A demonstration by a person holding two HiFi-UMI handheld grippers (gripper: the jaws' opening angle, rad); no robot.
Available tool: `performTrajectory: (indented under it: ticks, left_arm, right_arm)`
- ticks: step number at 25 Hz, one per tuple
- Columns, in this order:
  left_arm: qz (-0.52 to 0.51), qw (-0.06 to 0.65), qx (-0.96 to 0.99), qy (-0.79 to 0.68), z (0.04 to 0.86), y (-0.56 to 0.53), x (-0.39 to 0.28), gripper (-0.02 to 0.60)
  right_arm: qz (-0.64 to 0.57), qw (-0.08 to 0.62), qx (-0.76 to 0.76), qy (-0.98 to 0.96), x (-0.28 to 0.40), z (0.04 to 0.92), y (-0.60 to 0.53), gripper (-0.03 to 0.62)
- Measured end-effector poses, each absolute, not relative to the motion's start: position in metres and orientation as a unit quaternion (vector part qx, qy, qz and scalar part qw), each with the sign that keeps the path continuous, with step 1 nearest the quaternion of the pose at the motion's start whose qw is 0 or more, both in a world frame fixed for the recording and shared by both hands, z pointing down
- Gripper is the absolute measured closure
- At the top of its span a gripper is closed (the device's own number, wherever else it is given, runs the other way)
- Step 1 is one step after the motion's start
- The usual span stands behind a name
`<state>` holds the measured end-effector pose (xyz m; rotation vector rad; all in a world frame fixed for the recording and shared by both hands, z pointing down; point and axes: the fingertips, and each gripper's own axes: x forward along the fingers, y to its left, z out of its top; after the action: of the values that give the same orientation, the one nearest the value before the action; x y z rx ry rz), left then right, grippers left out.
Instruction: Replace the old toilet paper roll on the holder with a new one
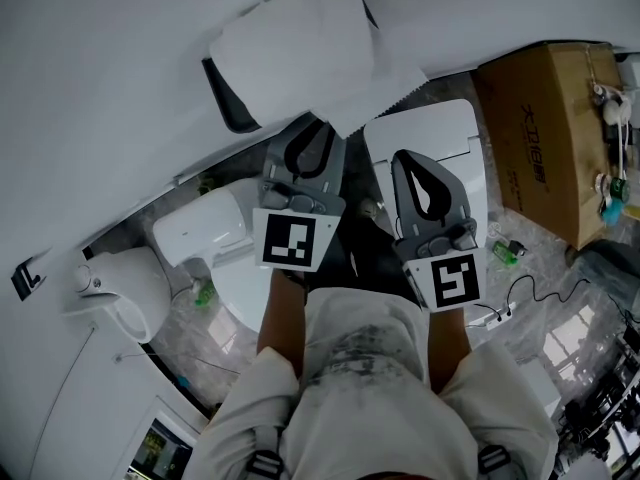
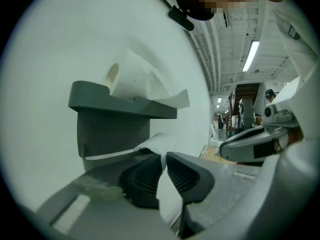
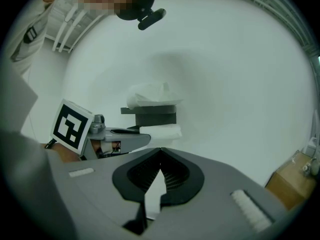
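Where the left gripper (image 2: 164,156) has its jaws clamped on the loose toilet paper tail (image 2: 154,144), the roll feeding it is mostly covered by the dark wall holder (image 2: 112,126). Just beside it, the right gripper (image 3: 160,153) is clenched on nothing. Another toilet paper roll (image 2: 132,76) rests on the holder's top shelf, and far below are a toilet (image 1: 205,233) and a cardboard box (image 1: 550,138).

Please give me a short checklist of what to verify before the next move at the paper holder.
1. Left gripper jaws clamp the paper tail: ok.
2. Right gripper shut, nothing in it: ok.
3. Roll lies on top of the holder: ok.
4. What is left inside the holder: cannot tell.
5. Right gripper apart from the holder: ok.
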<state>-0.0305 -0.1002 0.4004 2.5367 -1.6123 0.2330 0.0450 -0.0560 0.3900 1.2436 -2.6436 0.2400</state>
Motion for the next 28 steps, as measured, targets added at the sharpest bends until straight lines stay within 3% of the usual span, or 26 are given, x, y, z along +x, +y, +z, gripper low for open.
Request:
performTrajectory:
  ticks: [28]
  left_arm:
    - [0.085, 0.059, 0.875, -0.472, 0.398, -0.128, 0.019, 0.561]
  right_arm:
    - [0.091, 0.091, 0.473, -0.872, 0.076, 0.383, -0.092, 0.592]
